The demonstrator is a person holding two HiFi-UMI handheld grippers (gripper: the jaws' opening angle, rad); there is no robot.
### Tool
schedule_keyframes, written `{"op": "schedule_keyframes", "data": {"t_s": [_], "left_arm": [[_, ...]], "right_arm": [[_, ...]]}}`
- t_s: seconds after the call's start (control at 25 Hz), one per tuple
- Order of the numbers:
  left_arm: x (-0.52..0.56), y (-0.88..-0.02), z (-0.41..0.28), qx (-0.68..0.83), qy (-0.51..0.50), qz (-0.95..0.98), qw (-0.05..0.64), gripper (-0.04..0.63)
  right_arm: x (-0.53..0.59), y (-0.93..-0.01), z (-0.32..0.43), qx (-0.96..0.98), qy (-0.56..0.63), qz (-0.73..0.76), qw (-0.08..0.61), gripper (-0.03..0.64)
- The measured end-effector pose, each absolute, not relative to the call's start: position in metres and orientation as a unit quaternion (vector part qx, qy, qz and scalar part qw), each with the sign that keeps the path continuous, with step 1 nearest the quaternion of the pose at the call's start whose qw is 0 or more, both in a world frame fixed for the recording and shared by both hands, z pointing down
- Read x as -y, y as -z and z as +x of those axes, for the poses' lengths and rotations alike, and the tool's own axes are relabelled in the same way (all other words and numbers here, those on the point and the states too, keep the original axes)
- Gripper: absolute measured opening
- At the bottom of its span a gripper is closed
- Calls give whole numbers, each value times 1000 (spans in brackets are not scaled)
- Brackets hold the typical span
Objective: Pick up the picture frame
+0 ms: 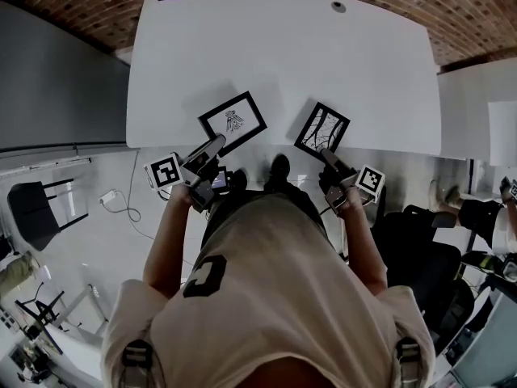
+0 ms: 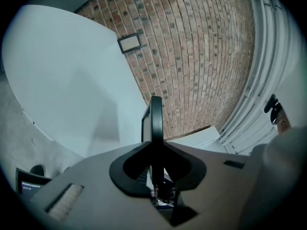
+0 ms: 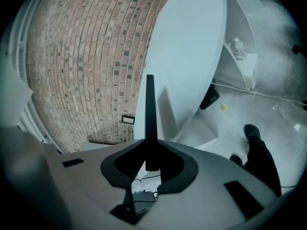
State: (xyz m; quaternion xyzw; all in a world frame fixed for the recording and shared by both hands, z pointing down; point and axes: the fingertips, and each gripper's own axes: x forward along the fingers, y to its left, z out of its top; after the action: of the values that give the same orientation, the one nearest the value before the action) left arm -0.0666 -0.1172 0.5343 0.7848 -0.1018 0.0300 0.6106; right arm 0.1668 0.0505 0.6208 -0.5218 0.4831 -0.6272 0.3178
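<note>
so: white table (image 1: 283,47), two black picture frames at its near edge: left frame (image 1: 233,122), right frame (image 1: 322,128). likely light, stiff, smooth, glazing maybe fragile; pinch thin border, keep level. left gripper (image 1: 214,145) clamped on left frame edge, right gripper (image 1: 328,157) clamped on right frame edge. no legible writing, line drawings only

Worktop (image 1: 283,55) bare beyond left picture frame (image 1: 233,122) and right picture frame (image 1: 322,128) — brick wall (image 1: 485,14) behind it, black chair (image 1: 420,249) at right.
</note>
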Motion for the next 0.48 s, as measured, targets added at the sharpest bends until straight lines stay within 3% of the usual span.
{"op": "schedule_keyframes", "data": {"t_s": [0.48], "left_arm": [[144, -510, -114, 128, 8, 799, 587, 60]], "right_arm": [[27, -539, 102, -589, 586, -467, 303, 64]]}}
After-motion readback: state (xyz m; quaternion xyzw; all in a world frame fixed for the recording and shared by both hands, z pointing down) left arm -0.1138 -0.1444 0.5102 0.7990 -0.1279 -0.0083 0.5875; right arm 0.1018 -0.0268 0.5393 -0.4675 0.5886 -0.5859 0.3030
